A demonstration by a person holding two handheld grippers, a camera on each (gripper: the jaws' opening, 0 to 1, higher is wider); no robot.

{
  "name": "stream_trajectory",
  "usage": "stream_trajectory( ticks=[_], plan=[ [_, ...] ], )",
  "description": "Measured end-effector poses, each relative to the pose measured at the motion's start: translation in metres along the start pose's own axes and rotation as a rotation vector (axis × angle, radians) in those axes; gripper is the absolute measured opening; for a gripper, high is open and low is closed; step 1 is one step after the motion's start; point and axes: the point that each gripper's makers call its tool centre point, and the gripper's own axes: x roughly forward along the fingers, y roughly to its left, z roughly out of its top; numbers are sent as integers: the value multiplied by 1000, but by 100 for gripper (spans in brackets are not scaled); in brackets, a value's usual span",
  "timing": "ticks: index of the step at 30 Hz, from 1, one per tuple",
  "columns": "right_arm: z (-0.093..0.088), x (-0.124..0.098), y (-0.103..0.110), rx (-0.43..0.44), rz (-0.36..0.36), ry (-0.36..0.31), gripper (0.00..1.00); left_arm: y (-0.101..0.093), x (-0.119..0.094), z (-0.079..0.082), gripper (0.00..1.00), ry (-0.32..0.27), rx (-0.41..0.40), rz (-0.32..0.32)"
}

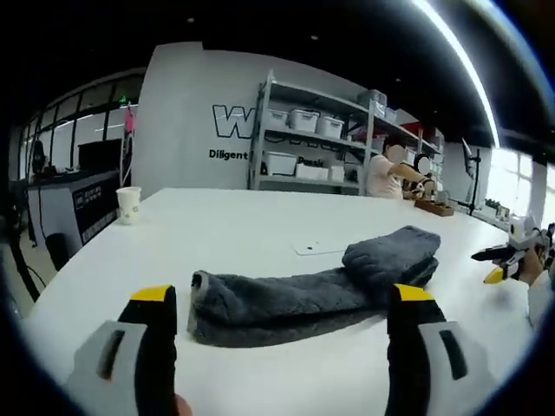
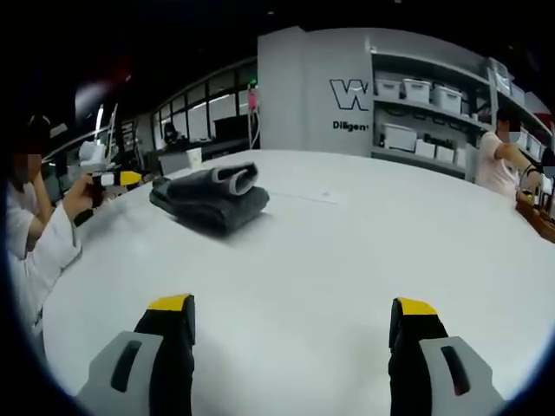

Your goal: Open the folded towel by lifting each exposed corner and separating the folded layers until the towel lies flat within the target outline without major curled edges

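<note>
Though folded, towel [image 1: 303,290] beyond left gripper [image 1: 282,303]

From my left gripper view I can read part of a big outlined letter "W" on the grey wall [image 1: 186,113] behind the counter; the metal shelf [image 1: 312,130] cuts off the rest of that word. Under it stands smaller dark lettering that starts "Diligent", also cut by the shelf. In my right gripper view the same wall [image 2: 321,87] shows the "W" again, and the small line below it is too blurred to read past "Dil". The dark panel [image 1: 91,201] off the counter's far left edge carries pale marks too small for me to make out
</note>
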Motion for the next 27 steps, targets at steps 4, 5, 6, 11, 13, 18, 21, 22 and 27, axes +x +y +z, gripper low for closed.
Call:
stream_trajectory(
  ticks=[4,5,6,11,13,18,21,22,27],
  plan=[
    [1,0,2,-15,-11,3,92,0,-4,-10,99,-3,6,-15],
    [2,-1,2,-18,-16,-2,92,1,-5,-18,99,14,17,-13],
    [2,0,2,-20,-14,-4,92,1,-7,-28,99,70,12,-29],
    [3,-1,7,-32,-11,-3,92,-7,-7,-34,99,62,3,-68],
    [5,-2,9,-63,-23,1,92,-5,-9,-31,99,60,19,-50],
    [6,4,19,-86,-3,-4,92,-13,-13,-27,98,48,-2,-95],
    [3,12,20,-87,-6,9,93,-6,-13,-35,98,88,37,-56],
    [2,13,20,-97,-10,13,94,-5,-13,-38,98,102,30,-52],
    [5,16,21,-138,-15,-7,94,-8,-14,-42,98,109,-2,-97]
  ],
)
